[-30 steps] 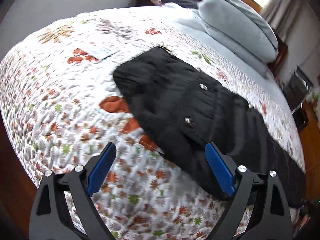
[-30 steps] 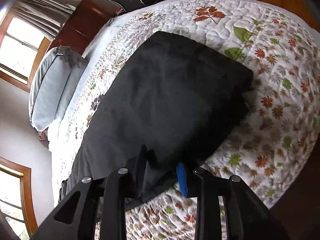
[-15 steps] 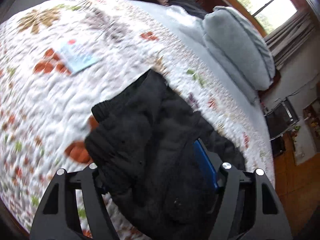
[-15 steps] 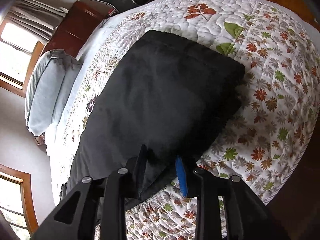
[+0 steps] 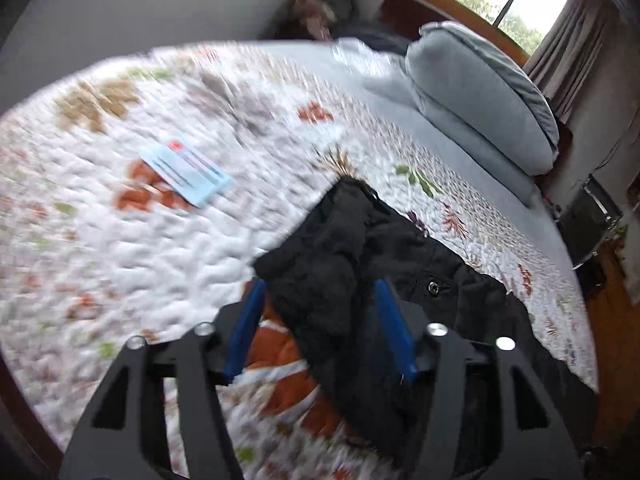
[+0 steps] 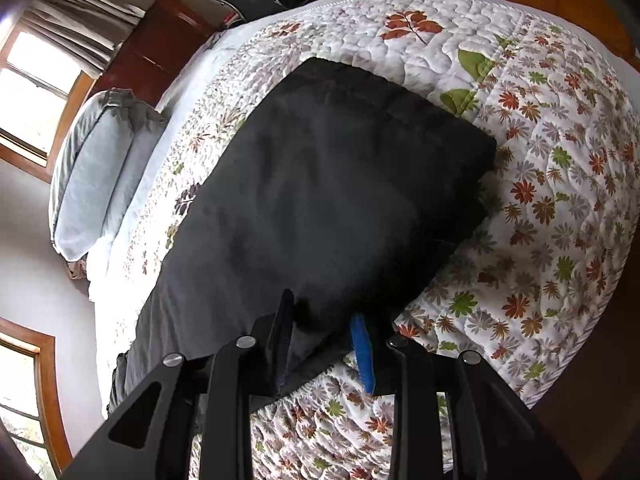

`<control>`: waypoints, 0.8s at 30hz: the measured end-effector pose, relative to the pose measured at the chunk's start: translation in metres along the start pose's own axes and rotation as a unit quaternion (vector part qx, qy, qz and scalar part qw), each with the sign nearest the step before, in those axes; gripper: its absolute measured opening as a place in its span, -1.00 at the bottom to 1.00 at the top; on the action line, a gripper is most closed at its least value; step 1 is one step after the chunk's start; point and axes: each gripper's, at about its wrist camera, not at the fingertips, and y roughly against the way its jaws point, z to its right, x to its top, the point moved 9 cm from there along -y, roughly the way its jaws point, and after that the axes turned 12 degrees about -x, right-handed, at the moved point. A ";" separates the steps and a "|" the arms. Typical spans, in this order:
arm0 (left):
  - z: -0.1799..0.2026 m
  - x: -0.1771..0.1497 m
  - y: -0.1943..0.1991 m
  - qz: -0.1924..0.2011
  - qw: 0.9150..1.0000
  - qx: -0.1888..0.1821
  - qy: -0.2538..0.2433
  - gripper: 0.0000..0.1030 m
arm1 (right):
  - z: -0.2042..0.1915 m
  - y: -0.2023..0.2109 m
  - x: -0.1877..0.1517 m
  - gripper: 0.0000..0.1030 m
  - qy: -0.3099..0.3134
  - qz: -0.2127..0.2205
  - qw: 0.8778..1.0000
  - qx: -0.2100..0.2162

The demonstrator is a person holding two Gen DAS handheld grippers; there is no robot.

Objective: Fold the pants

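In the left wrist view the quilt point(image 5: 120, 240) is smeared by motion, so its leaf print and the printing on the pale blue card point(image 5: 186, 172) at ten o'clock cannot be read. The pants point(image 5: 332, 264) run out past the five o'clock edge. A blurred heap point(image 5: 316, 16) at twelve o'clock cannot be identified. In the right wrist view the pants' point(image 6: 320, 184) near edge is hidden behind the right hand-held gripper point(image 6: 324, 332).
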 end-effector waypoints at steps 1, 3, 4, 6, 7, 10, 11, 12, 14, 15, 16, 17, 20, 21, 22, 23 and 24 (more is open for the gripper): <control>0.003 -0.002 0.011 0.007 1.000 0.006 -0.011 0.14 | 0.003 0.002 0.000 -0.43 -0.004 0.001 1.000 0.005; 0.015 -0.003 0.025 0.012 0.999 -0.003 -0.031 0.14 | 0.010 0.008 0.002 -0.43 -0.012 0.009 1.000 0.007; 0.026 -0.008 0.033 0.013 0.999 -0.011 -0.047 0.17 | 0.014 0.013 0.004 -0.43 -0.017 0.016 1.000 0.007; 0.046 -0.015 0.039 0.009 0.997 -0.023 -0.072 0.26 | 0.028 0.024 0.011 -0.41 -0.029 0.033 0.999 -0.001; 0.059 -0.020 0.040 0.006 0.996 -0.029 -0.088 0.38 | 0.035 0.027 0.014 -0.33 -0.033 0.039 0.999 -0.011; 0.091 -0.039 0.030 -0.017 0.992 -0.046 -0.113 0.58 | 0.052 0.031 0.022 -0.15 -0.043 0.047 0.997 -0.033; 0.101 -0.046 0.022 -0.028 0.991 -0.052 -0.122 0.64 | 0.053 0.029 0.022 -0.15 -0.044 0.042 0.998 -0.028; 0.105 -0.050 0.015 -0.036 0.990 -0.051 -0.129 0.67 | 0.054 0.026 0.022 -0.15 -0.047 0.034 0.998 -0.021; 0.116 -0.063 0.000 -0.056 0.988 -0.043 -0.141 0.73 | 0.056 0.019 0.019 -0.06 -0.061 0.021 0.998 -0.007; 0.120 -0.068 -0.006 -0.064 0.987 -0.043 -0.142 0.73 | 0.057 0.015 0.018 0.00 -0.067 0.016 0.998 -0.002; 0.125 -0.073 -0.013 -0.074 0.986 -0.048 -0.143 0.74 | 0.058 0.011 0.017 0.06 -0.072 0.012 0.997 0.000; 0.130 -0.078 -0.014 -0.081 0.985 -0.048 -0.146 0.75 | 0.058 0.007 0.016 0.08 -0.075 0.010 0.997 -0.002; 0.132 -0.087 -0.028 -0.094 0.981 -0.024 -0.169 0.76 | 0.061 -0.001 0.018 0.19 -0.087 0.007 0.996 0.003; 0.132 -0.089 -0.030 -0.097 0.979 -0.018 -0.177 0.77 | 0.060 -0.002 0.020 0.20 -0.092 0.009 0.996 0.009; 0.133 -0.090 -0.031 -0.098 0.979 -0.016 -0.179 0.78 | 0.058 -0.001 0.021 0.21 -0.094 0.011 0.995 0.011; 0.132 -0.092 -0.033 -0.100 0.979 -0.014 -0.179 0.79 | 0.056 -0.001 0.023 0.21 -0.094 0.014 0.995 0.016; 0.132 -0.093 -0.036 -0.103 0.979 -0.012 -0.178 0.79 | 0.053 -0.001 0.024 0.21 -0.092 0.014 0.995 0.021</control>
